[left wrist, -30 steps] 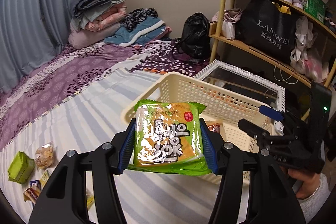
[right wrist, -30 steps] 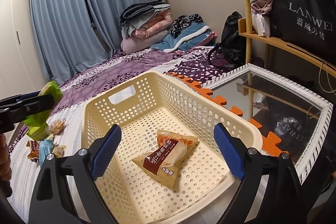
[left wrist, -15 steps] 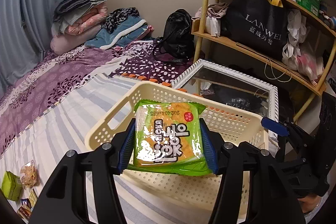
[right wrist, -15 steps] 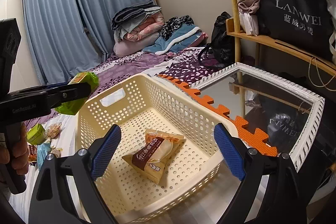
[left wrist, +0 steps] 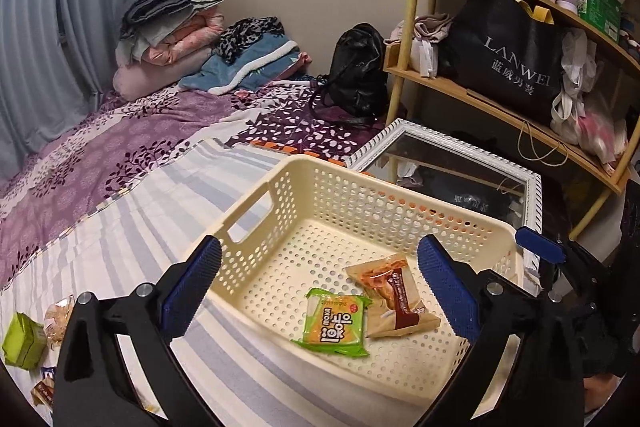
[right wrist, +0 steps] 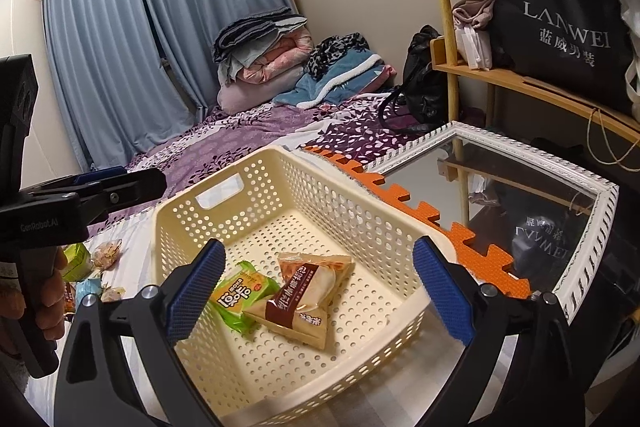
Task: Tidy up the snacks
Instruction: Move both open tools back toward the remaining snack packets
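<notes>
Your left gripper (left wrist: 318, 285) points down into the basket (left wrist: 360, 203) with its blue pads spread wide. Its jaws have just opened, and nothing sits between them. Your left hand (right wrist: 44, 297) holds its black handle at the left edge of the right camera's view. Your right gripper (right wrist: 320, 289) also tilts down over the basket. Its jaws have just opened a bit more, and they are wide and hold nothing.

The basket is cream plastic with lots of small holes and a handle slot in its far wall. It sits on the striped sheet (left wrist: 132, 239) of the bed, just left of a white-framed mirror (left wrist: 532, 187).

Two snacks lie flat on the basket floor. The brown and tan bun packet (left wrist: 394, 297) is the bigger one and has white Chinese writing. The green snack packet (left wrist: 336, 323) touches its left side. It has big white Korean letters and a small red dot.

More small snacks (left wrist: 36, 331) lie on the sheet, far left of the basket.

On the shelf at the far right, a black bag (left wrist: 508, 63) reads "LANWEI". The left gripper's side reads "GenRobot.AI".
</notes>
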Demonstrator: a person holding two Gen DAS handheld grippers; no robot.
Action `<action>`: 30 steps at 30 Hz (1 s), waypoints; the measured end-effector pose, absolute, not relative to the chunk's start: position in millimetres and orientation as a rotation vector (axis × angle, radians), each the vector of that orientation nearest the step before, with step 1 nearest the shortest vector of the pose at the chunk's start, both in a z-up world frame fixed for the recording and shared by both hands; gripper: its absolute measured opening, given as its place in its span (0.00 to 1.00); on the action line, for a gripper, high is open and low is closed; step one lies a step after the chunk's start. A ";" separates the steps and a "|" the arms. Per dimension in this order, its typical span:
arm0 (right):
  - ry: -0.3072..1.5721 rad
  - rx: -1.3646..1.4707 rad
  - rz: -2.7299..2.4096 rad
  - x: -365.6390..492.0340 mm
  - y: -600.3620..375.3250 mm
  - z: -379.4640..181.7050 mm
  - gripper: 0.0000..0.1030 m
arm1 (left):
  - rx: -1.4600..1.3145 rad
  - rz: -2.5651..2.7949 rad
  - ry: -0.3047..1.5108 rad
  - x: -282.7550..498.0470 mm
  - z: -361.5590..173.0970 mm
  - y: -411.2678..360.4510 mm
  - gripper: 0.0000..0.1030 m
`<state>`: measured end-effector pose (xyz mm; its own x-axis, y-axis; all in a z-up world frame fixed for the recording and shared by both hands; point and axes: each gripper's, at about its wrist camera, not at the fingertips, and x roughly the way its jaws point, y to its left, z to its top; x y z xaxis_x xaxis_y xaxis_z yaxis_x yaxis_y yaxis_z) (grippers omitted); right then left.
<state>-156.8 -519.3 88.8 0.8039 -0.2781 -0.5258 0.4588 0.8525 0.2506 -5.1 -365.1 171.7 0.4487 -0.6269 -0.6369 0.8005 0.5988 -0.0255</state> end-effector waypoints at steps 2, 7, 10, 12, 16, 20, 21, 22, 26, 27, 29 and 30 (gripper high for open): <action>0.497 0.376 -0.397 -153.7 -515.2 90.8 0.91 | 0.289 -0.888 0.651 -3.5 174.2 -358.8 0.97; 0.496 0.366 -0.382 -147.0 -503.8 96.9 0.91 | 0.267 -0.860 0.650 1.9 180.9 -343.8 0.97; 0.493 0.363 -0.375 -142.9 -498.2 102.2 0.91 | 0.252 -0.845 0.646 4.9 186.4 -331.3 0.97; 0.485 0.360 -0.366 -139.5 -493.7 107.6 0.91 | 0.245 -0.833 0.639 6.8 190.0 -320.8 0.97; 0.461 0.357 -0.341 -130.9 -481.4 119.8 0.91 | 0.233 -0.793 0.626 12.4 199.9 -296.1 0.97; 0.456 0.338 -0.293 -117.2 -461.6 127.9 0.91 | 0.203 -0.726 0.639 22.0 209.1 -267.0 0.97; 0.459 0.333 -0.278 -113.5 -455.9 129.4 0.91 | 0.187 -0.714 0.638 24.0 211.8 -258.2 0.97; 0.462 0.324 -0.260 -108.9 -448.5 130.7 0.91 | 0.175 -0.704 0.635 25.4 213.8 -249.2 0.97; 0.482 0.294 -0.198 -94.0 -421.5 133.3 0.91 | 0.160 -0.646 0.619 30.4 219.8 -216.0 0.97; 0.488 0.290 -0.180 -90.1 -414.9 132.9 0.91 | 0.157 -0.630 0.614 32.0 221.1 -206.9 0.97; 0.506 0.282 -0.147 -81.7 -400.2 130.4 0.91 | 0.143 -0.605 0.614 36.4 222.9 -190.3 0.97; 0.517 0.281 -0.130 -78.1 -392.8 128.8 0.91 | 0.133 -0.593 0.616 39.4 222.9 -180.3 0.97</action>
